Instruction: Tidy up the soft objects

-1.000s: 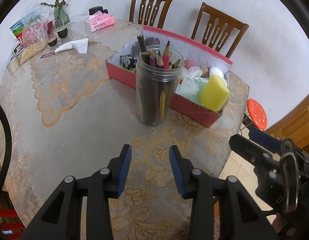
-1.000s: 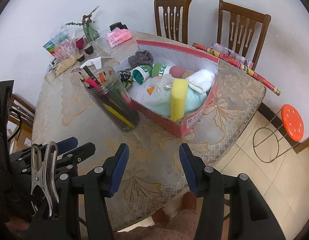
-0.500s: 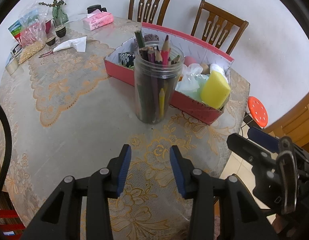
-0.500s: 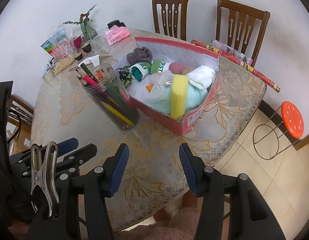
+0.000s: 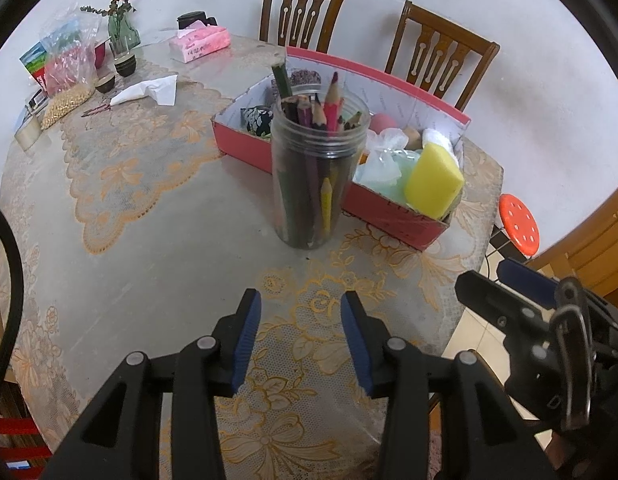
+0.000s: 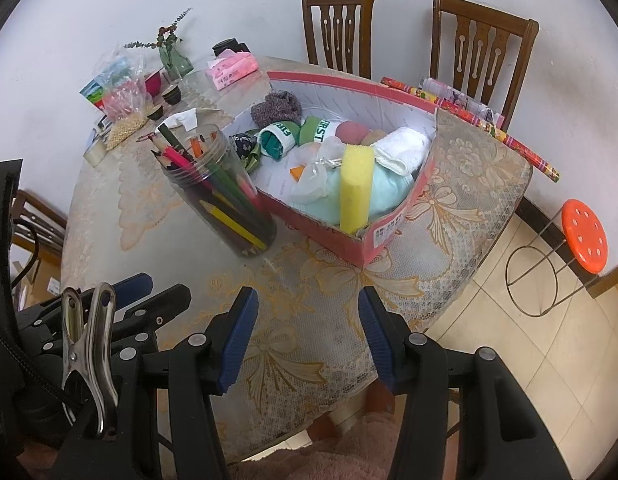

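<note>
Grippers hovered over a round table [image 5: 157, 216] with a lace cloth, both pointing down at it. My left gripper [image 5: 301, 300] had its jaws partly apart with nothing between them. My right gripper [image 6: 307, 294] stood a little wider, also empty. Ahead, near the table's far edge, sat a red box [image 6: 389, 228] holding the soft things: a yellow sponge [image 6: 355, 188] upright at its near corner, a white towel [image 6: 403, 148] beside it, rolled socks [image 6: 283, 140] and a pale green cloth [image 6: 389, 196]. A clear jar [image 5: 309, 184] of coloured pencils stood just beside the box, on its near side.
</note>
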